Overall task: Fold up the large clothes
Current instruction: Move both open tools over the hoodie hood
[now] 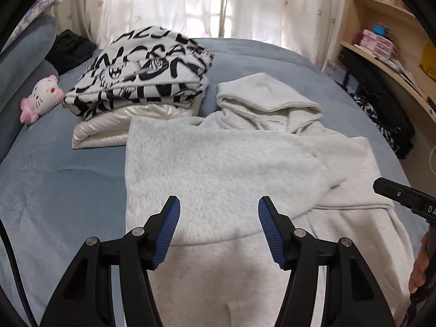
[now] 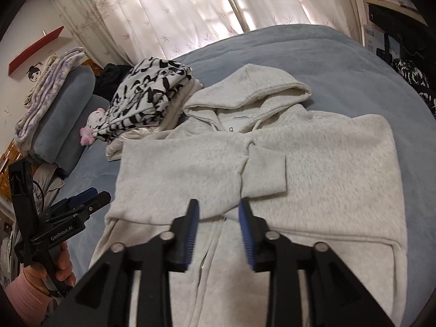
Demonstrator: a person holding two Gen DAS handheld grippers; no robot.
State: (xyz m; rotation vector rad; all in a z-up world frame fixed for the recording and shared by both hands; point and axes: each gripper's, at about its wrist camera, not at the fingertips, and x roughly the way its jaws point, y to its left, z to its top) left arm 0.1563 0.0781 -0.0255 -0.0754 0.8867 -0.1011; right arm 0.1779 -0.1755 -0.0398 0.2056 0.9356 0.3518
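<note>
Hoodie (image 1: 223, 163) is lying face up on the blue bed (image 1: 60, 185), hood (image 1: 261, 100) pointing toward the curtain (image 1: 169, 2), both sleeves folded across the chest. We are seeing the zipper (image 2: 215, 234) running down the front in the right wrist view. Left hand-held gripper (image 1: 219, 229) is hovering above the lower front with its jaws standing wide, nothing between the blue pads (image 1: 167, 234). Right hand-held gripper (image 2: 218, 233) is hovering over the zipper line, jaws narrowly parted, gripping nothing. We are noting a folded stack just beside the hoodie's left shoulder: a black-and-white printed garment (image 1: 141, 73) sitting on a shiny white jacket (image 1: 109, 130). Pink plush (image 1: 41, 98) is lying near the pillow (image 1: 24, 62).
</note>
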